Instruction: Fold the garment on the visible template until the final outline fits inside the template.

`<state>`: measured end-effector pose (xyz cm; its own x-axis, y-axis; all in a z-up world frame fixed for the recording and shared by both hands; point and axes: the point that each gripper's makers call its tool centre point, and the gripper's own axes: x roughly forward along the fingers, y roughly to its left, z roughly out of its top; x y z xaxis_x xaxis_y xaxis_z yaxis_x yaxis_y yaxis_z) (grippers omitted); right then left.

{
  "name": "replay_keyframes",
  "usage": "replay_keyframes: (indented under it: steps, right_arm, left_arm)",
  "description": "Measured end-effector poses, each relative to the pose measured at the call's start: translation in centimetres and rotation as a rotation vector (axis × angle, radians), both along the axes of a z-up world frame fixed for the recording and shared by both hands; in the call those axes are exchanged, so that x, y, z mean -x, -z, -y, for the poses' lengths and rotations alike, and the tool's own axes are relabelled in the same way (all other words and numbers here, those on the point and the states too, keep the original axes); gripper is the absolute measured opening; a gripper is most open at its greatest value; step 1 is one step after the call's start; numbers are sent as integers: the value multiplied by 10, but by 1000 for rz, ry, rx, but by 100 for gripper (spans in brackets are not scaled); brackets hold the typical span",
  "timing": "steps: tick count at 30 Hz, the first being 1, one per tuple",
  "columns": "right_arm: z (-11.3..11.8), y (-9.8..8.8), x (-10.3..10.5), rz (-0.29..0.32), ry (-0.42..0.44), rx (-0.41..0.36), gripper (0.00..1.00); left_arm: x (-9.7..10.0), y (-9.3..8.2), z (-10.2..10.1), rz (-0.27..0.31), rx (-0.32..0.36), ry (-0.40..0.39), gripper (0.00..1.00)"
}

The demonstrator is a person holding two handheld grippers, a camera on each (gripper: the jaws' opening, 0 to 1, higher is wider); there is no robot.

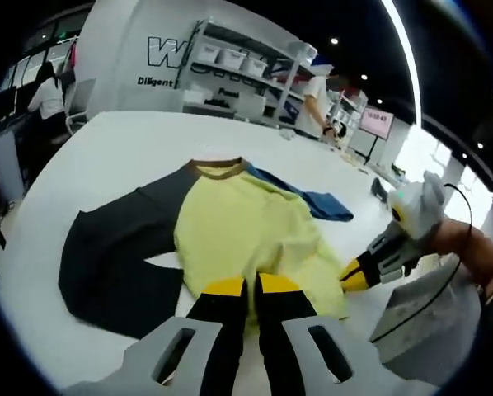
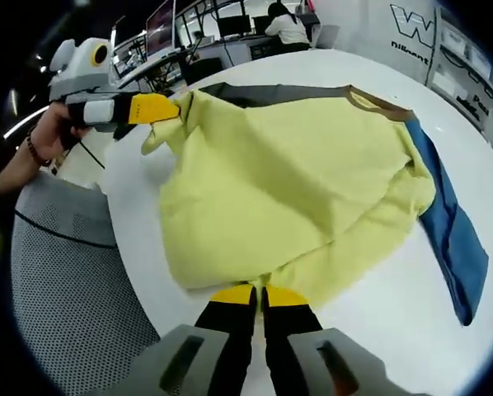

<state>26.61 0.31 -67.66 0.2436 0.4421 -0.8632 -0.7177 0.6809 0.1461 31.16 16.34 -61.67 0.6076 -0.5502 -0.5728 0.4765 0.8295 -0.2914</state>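
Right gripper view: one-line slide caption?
Both grippers pinch the yellow shirt's hem on the white table, blue sleeve spread.

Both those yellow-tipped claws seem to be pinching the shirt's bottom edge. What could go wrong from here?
1. The left gripper and right gripper each pinch only the edge of the yellow shirt body; the hem could slip free mid-fold.
2. The dark sleeve and blue sleeve lie spread wide, so they might stay sticking out.
3. The hem sits near the white table edge and may slide off.

Matt cloth garment (image 2: 296, 173); smooth glossy table (image 1: 123, 153).
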Motion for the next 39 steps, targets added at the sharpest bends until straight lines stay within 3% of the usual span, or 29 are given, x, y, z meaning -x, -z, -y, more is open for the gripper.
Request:
replay_keyframes:
  steps: [3,14,20,21,23,26,39]
  right_arm:
    - [4,0,2,-15,3,2,0]
    - [18,1,10,-52,-12,32,0]
    - [29,1,17,-94,-50,63,0]
    - [31,2,18,-97,-63,57,0]
    - [36,2,19,-115,-55,56,0]
    - [46,2,25,-135,-107,107,0]
    - [70,3,34,-184,-177,172,0]
  left_arm:
    - [4,4,4,-21,8,16,0]
    - [22,27,7,-110,-75,92,0]
    - [32,35,7,-150,-106,142,0]
    - [32,33,10,-129,-107,165,0]
    - [34,34,10,-140,-107,166,0]
    - [43,43,8,-180,-134,195,0]
    - [50,44,-4,-226,-150,187,0]
